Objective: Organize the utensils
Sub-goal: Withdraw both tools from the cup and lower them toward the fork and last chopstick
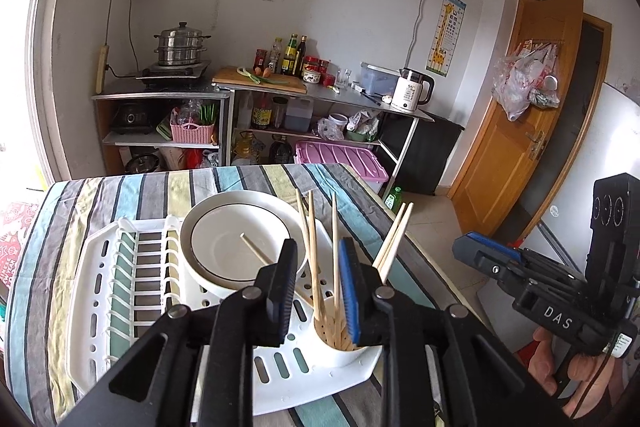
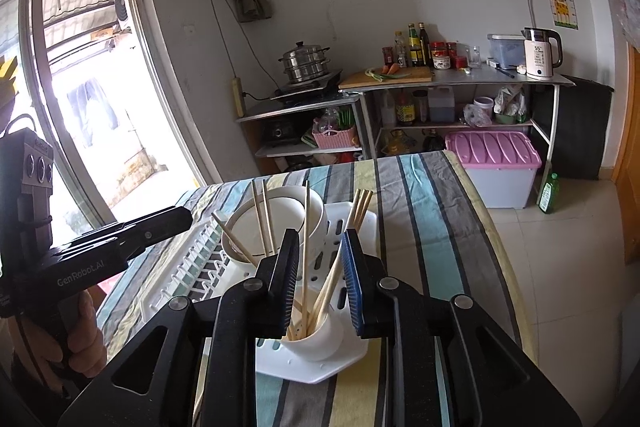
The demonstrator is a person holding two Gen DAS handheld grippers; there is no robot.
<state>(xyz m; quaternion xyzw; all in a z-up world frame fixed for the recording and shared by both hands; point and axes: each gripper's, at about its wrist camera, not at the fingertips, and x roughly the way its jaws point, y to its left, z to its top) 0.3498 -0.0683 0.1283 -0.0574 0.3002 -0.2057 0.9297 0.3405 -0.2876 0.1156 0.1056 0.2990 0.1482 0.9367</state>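
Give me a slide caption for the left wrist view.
Open left gripper above the white chopstick cup on the dish rack, bowl alongside.

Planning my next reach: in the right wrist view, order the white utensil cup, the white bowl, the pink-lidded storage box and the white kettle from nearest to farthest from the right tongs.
1. White utensil cup holding wooden chopsticks, just ahead of the right tongs.
2. White bowl, ahead left on the rack.
3. Pink-lidded storage box, on the floor beyond the table, right.
4. White kettle, on the far counter, right.
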